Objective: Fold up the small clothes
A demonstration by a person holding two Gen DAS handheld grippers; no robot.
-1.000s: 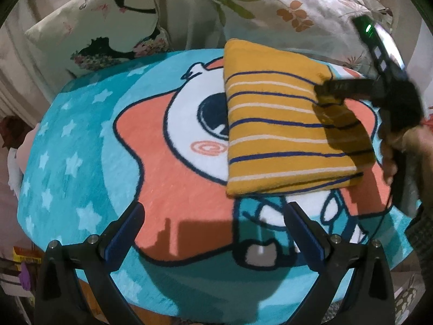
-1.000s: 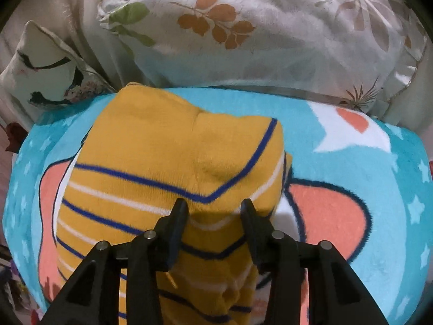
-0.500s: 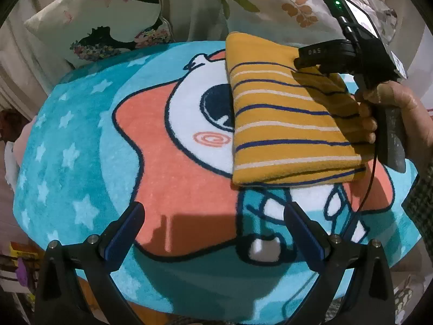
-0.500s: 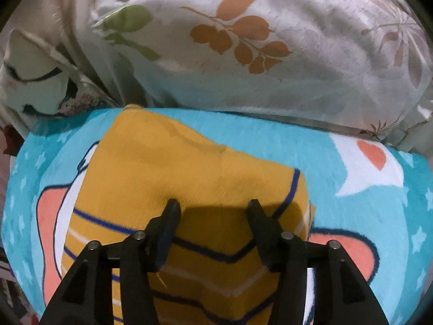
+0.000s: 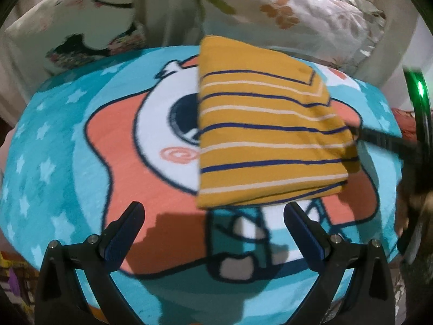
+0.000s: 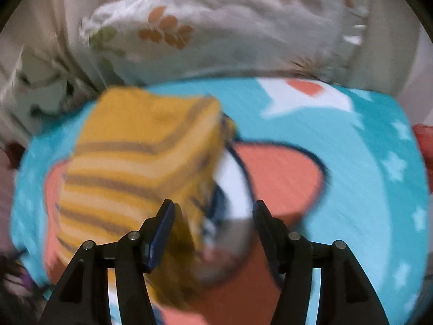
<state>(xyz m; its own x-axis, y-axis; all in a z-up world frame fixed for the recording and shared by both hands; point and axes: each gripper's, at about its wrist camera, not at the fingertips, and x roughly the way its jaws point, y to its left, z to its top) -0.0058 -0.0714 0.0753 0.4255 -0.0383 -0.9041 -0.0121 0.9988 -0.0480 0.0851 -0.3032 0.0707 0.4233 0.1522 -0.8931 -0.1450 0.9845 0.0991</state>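
**Surroundings: cartoon blanket and cushions**

A turquoise plush blanket covers the work surface. It bears pale stars along its left side and a large printed cartoon: a coral star shape outlined in dark blue, enclosing a white face with a dark round eye and a coral spiral cheek mark. In the right wrist view the same blanket appears motion-blurred, with a white-and-coral patch near its far edge. Behind the blanket lean two cushions: a cream one with a dark silhouette print at left, and a white one with orange and green leaves at right.
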